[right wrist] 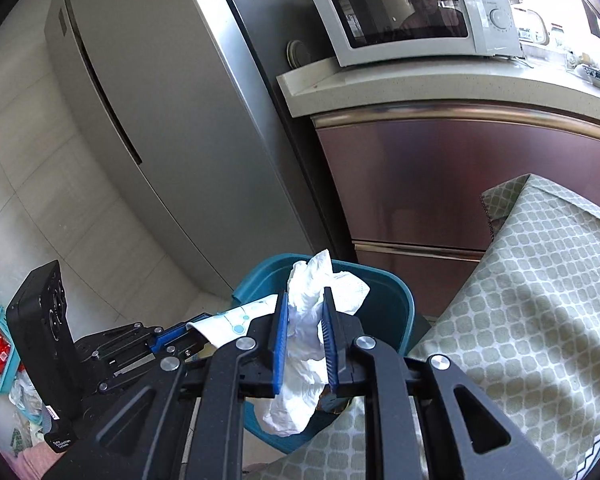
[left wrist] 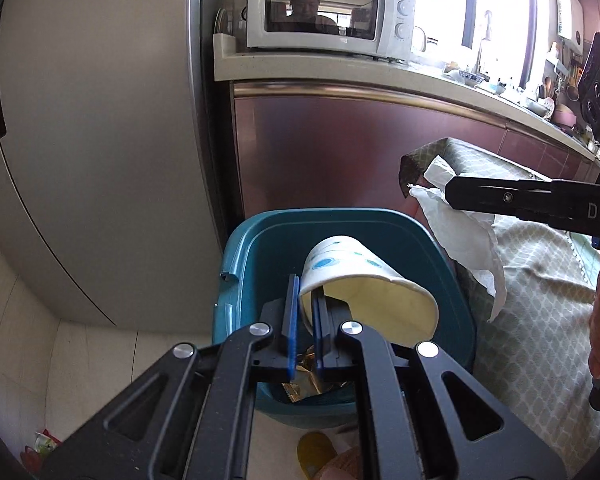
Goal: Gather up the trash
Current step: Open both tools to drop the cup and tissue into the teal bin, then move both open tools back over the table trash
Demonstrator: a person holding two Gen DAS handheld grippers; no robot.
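Your daylight floods in from the window (left wrist: 496,8) at the upper right, blown out to pure white. The fridge (left wrist: 100,140) bows with fisheye curvature, corners go black (heavy vignetting), and the tablecloth (right wrist: 540,300) carries soft shadows.

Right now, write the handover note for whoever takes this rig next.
Left tool: shut on the paper cup, pinching its wall at the rim, cup on its side above the teal bin.
Right tool: shut on the crumpled tissue, near the bin's rim beside the covered table.
Bin: on the floor by the cabinet, with a gold wrapper already inside.
Done: both pieces picked up and brought to the bin.
Left: open the left tool to drop the cup, bring the tissue fully over the bin, release it.
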